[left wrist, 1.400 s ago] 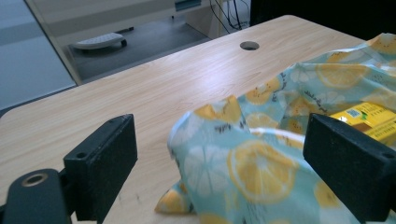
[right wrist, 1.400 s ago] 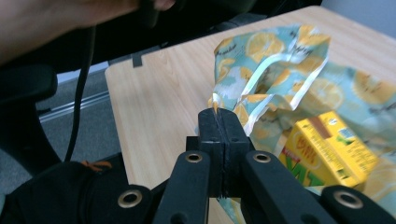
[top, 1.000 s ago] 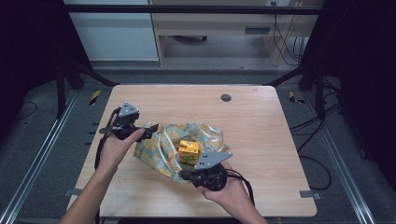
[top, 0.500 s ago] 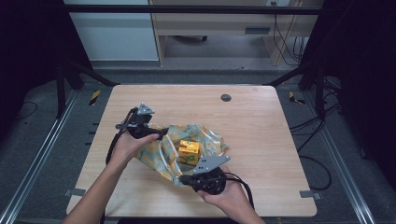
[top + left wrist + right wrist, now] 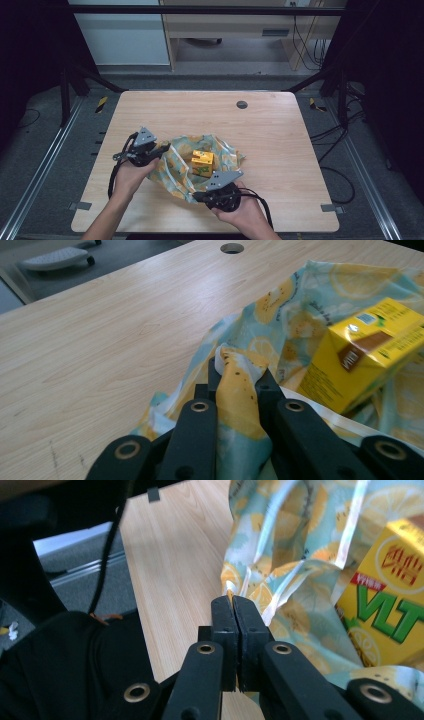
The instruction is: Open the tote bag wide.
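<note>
On the wooden table [image 5: 280, 130], toward its near edge and left of centre, lies a crumpled lemon-print cloth [image 5: 180, 167] with a yellow carton [image 5: 202, 163] resting on its middle; at the cloth's left rim the left gripper [image 5: 162, 148] has just been closing, and in the left gripper view its jaws pinch a bunched fold of the cloth [image 5: 240, 385] between them, the carton [image 5: 365, 352] just beyond to the right; at the cloth's near edge the right gripper [image 5: 196, 197] has its jaws pressed narrowly together on a thin edge of the cloth [image 5: 231, 587]
</note>
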Demonstrator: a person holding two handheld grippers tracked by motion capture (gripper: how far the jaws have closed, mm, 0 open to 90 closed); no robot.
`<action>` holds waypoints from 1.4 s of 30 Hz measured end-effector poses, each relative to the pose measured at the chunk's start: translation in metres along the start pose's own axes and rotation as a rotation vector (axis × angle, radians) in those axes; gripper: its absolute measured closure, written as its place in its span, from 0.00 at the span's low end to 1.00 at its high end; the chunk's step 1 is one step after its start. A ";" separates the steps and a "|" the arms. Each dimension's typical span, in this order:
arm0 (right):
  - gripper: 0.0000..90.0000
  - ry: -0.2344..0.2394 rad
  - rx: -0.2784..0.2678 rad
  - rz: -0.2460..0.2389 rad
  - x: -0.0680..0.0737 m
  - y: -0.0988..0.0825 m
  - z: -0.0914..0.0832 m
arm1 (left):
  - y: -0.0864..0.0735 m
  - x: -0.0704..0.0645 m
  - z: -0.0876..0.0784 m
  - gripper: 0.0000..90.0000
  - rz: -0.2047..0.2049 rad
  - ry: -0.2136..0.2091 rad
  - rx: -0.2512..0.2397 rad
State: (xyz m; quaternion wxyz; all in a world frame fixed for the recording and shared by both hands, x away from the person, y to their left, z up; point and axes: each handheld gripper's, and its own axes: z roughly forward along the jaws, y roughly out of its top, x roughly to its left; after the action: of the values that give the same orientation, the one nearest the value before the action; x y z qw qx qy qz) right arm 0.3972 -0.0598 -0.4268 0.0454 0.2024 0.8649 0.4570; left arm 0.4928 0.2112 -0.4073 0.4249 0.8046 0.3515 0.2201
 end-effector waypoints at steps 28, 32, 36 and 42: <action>0.50 -0.124 0.096 -0.013 -0.014 -0.011 -0.008 | -0.068 -0.020 -0.013 0.96 0.032 -0.030 0.035; 0.38 -0.192 0.058 -0.038 -0.021 0.005 -0.030 | -0.068 -0.020 -0.014 0.96 0.037 -0.026 0.027; 0.31 -0.302 0.068 -0.046 -0.040 0.012 -0.040 | -0.068 -0.021 -0.016 0.96 0.037 -0.026 0.015; 0.25 -0.360 0.124 -0.005 -0.071 0.010 -0.029 | -0.067 -0.023 -0.016 0.96 0.047 -0.026 0.007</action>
State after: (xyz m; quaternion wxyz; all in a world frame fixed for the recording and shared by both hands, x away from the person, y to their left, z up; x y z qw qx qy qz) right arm 0.4572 -0.1053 -0.4096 0.1881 0.2814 0.8697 0.3593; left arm 0.4424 0.2285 -0.4559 0.4214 0.8169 0.3279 0.2182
